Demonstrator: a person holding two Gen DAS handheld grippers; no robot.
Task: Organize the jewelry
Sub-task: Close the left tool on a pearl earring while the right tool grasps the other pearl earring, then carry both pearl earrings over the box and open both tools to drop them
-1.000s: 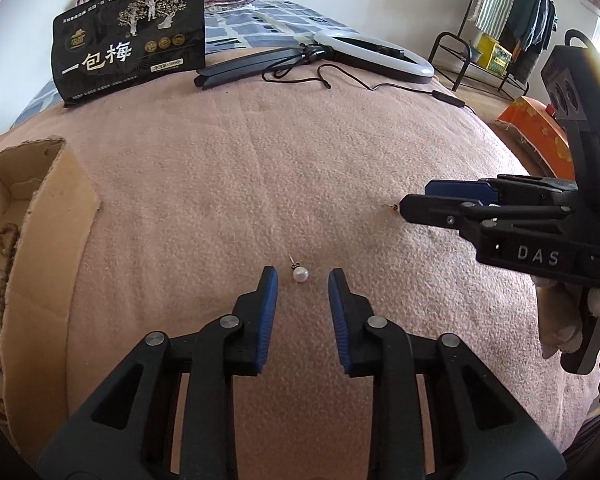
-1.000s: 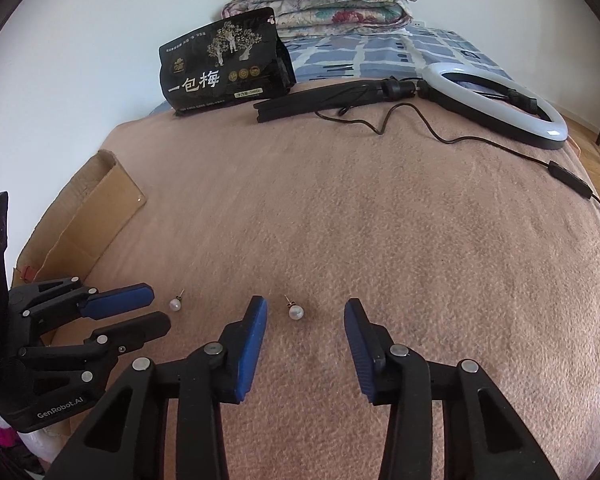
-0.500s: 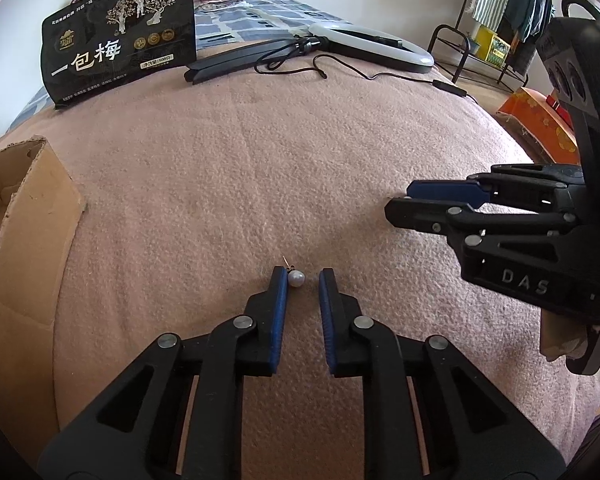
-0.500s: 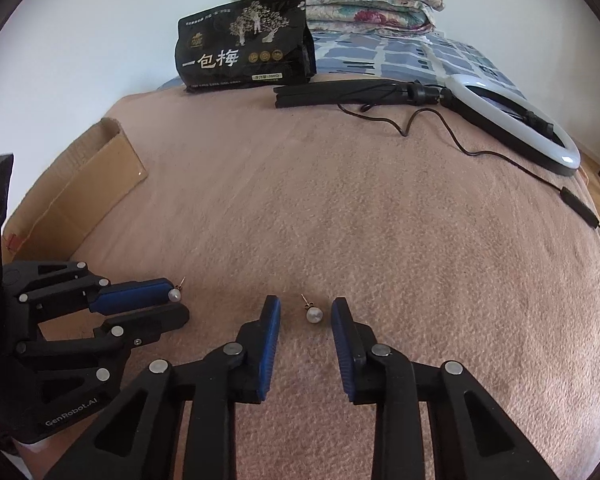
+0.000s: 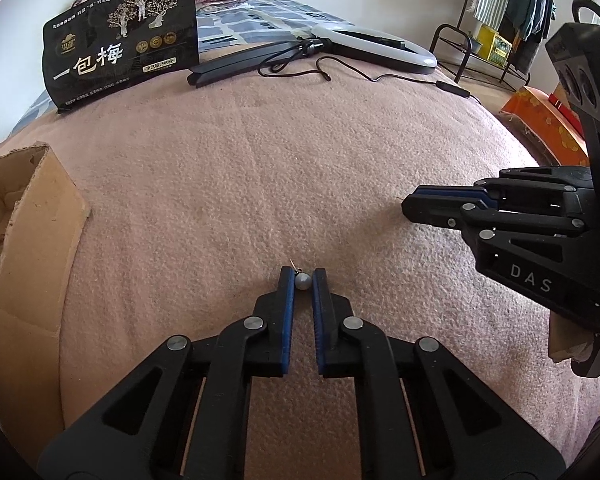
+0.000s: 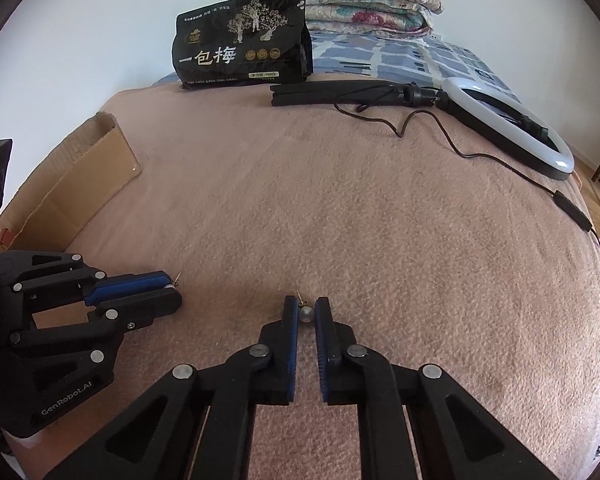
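Observation:
Two pearl stud earrings lie on the pink blanket [image 5: 260,168]. In the left wrist view, one pearl earring [image 5: 303,282] sits between the blue pads of my left gripper [image 5: 303,275]; the jaws are closing and the pads touch the pearl on both sides, its gold post pointing up and left. In the right wrist view, the other pearl earring [image 6: 306,315] is pinched the same way by my right gripper [image 6: 306,307], whose jaws are also closing. Each gripper shows in the other's view: the right gripper [image 5: 410,204] at the right, the left gripper [image 6: 171,291] at the left with its pearl at the tip.
An open cardboard box [image 5: 32,240] stands at the blanket's left edge. Along the far side lie a black snack bag [image 5: 124,52], a folded tripod and a ring light [image 5: 380,46] with its cable. A clothes rack [image 5: 496,20] and an orange box [image 5: 540,120] stand beyond the right edge.
Both grippers' jaws have closed from wide apart onto the pearl earring lying between them. Both hands have hardly moved.

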